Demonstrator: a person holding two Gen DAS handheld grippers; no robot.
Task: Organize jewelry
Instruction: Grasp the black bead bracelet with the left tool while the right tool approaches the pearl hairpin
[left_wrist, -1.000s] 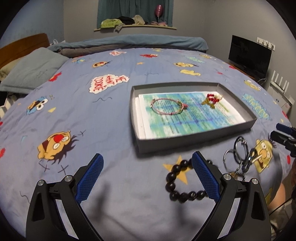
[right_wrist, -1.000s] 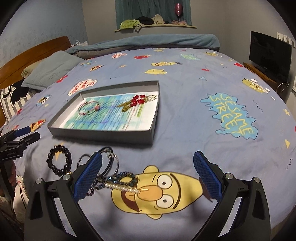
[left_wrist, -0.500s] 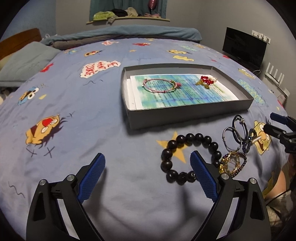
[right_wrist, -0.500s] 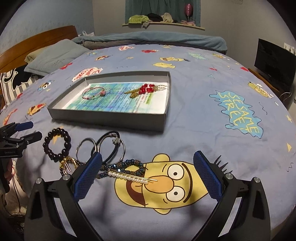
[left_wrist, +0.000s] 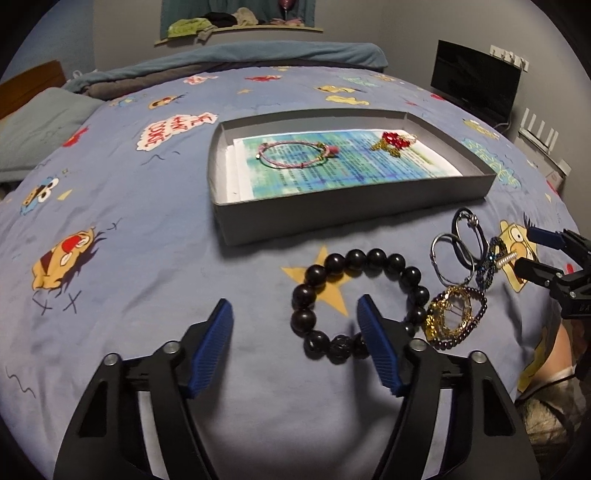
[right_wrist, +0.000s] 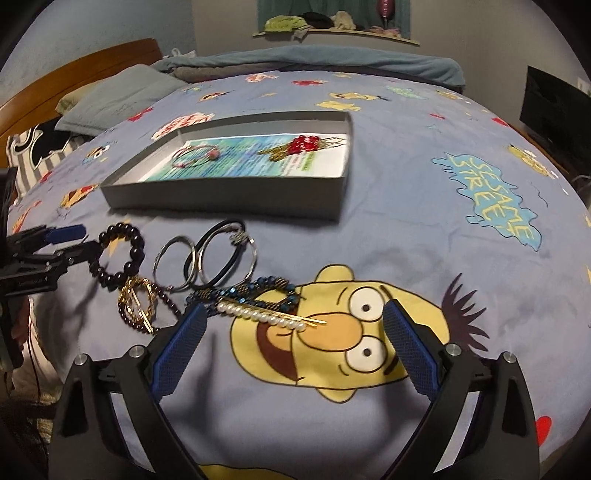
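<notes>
A grey shallow box on the bed holds a pink bracelet and a red and gold piece. In front of it lie a black bead bracelet, metal rings, a gold and purple bracelet, a blue beaded piece and a pearl pin. My left gripper is open, its right finger inside the black bracelet's loop. My right gripper is open, just short of the pearl pin.
The bed has a blue cartoon cover. Pillows and a wooden headboard are at the left. A dark screen stands at the right. Folded blankets lie at the far end.
Both grippers have come lower and closer to the loose jewelry. My left gripper's jaws have narrowed, and its right finger now stands inside the black bracelet.
</notes>
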